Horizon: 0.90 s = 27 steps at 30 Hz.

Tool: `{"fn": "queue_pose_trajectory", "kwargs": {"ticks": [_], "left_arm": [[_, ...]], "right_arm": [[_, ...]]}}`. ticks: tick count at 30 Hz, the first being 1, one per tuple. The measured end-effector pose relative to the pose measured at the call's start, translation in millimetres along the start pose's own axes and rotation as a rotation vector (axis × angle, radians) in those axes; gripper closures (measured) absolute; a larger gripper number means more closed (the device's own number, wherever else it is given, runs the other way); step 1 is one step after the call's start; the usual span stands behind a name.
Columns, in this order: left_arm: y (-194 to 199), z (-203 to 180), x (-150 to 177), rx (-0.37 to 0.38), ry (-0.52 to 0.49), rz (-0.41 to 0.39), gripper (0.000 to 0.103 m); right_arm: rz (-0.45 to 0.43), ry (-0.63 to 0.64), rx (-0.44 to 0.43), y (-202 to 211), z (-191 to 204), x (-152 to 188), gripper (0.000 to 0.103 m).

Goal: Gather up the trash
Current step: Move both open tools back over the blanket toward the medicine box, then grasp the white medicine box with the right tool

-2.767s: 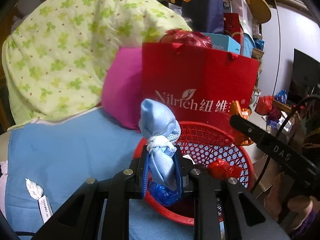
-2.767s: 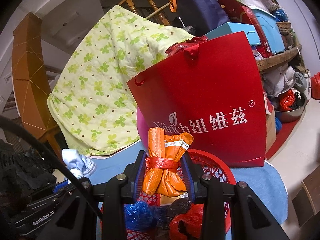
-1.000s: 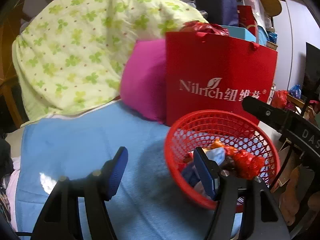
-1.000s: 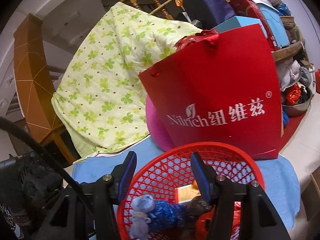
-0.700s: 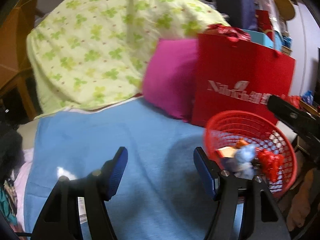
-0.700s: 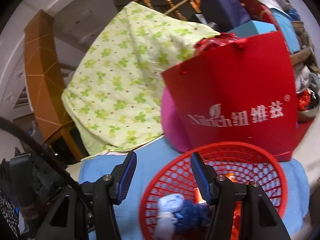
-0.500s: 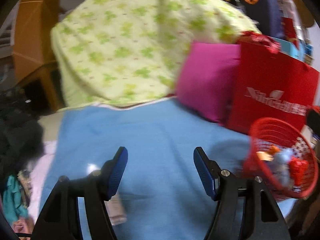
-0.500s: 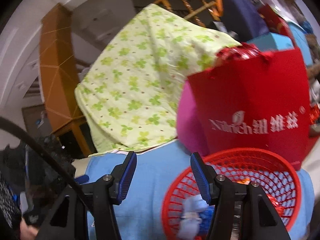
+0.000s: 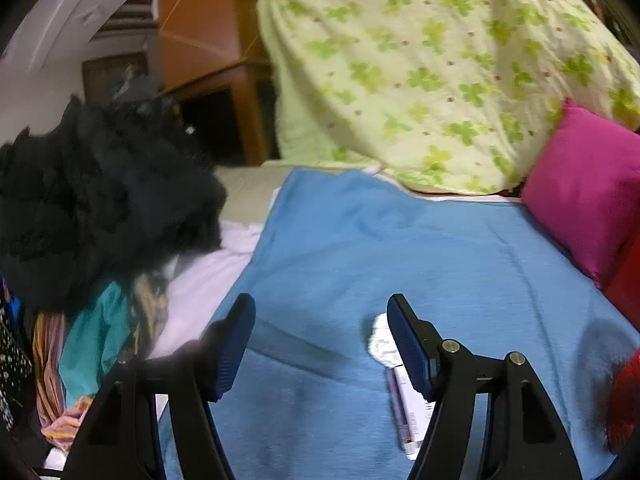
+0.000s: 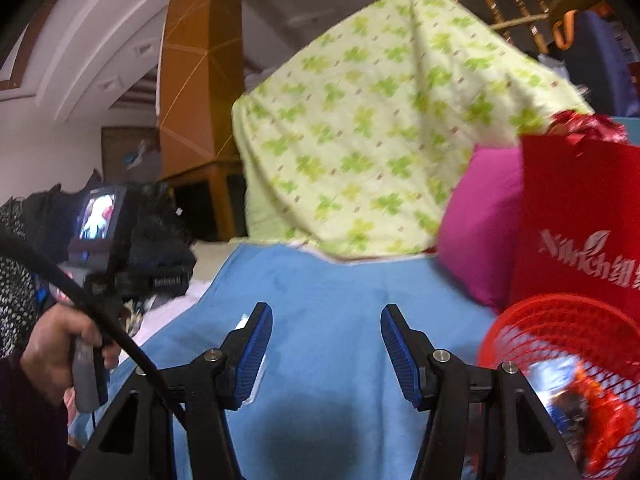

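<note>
A crumpled white wrapper with a long flat white-and-purple packet [image 9: 394,380] lies on the blue blanket [image 9: 400,248], partly hidden behind the right finger of my left gripper [image 9: 322,344], which is open and empty just above the blanket. In the right wrist view a sliver of it [image 10: 244,324] shows by the left finger of my right gripper [image 10: 326,348], also open and empty. The red mesh basket [image 10: 560,332] at the right edge holds blue, orange and red trash; its rim [image 9: 624,400] shows in the left wrist view.
A pink pillow [image 9: 584,192], a red paper bag [image 10: 580,216] and a green clover quilt [image 9: 440,64] bound the blanket at the back and right. A pile of black and coloured clothes [image 9: 92,208] lies left. The hand holding the left gripper [image 10: 60,340] shows at left.
Both grippers dropped their trash into the red basket and opened. Both views have swung left, away from the basket. The white wrapper has come up next to my left gripper.
</note>
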<state>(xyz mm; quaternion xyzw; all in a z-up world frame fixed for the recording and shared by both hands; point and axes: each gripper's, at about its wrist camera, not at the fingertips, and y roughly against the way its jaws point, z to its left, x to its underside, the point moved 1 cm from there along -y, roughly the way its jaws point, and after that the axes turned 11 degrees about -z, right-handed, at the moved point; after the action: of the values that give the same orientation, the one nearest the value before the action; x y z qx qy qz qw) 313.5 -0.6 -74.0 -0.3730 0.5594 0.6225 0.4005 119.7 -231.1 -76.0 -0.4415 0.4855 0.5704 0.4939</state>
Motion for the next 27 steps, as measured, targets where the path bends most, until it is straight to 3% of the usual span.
{"fn": "queue_pose_trajectory", "kwargs": {"ticks": [16,23,27], "left_arm": [[-43,39,35,-0.009,0.081,0.139,0.034],[-62,50,48,-0.022,0.095,0.194,0.034],[-63,54,49,-0.013,0.102,0.193,0.034]], "right_arm": [[0.453,-0.077,-0.133,-141,55,77,0.042],[0.596,-0.112,-0.126,-202,67,117,0.042],[0.637,-0.105,-0.117,-223,74,132,0.042]]}}
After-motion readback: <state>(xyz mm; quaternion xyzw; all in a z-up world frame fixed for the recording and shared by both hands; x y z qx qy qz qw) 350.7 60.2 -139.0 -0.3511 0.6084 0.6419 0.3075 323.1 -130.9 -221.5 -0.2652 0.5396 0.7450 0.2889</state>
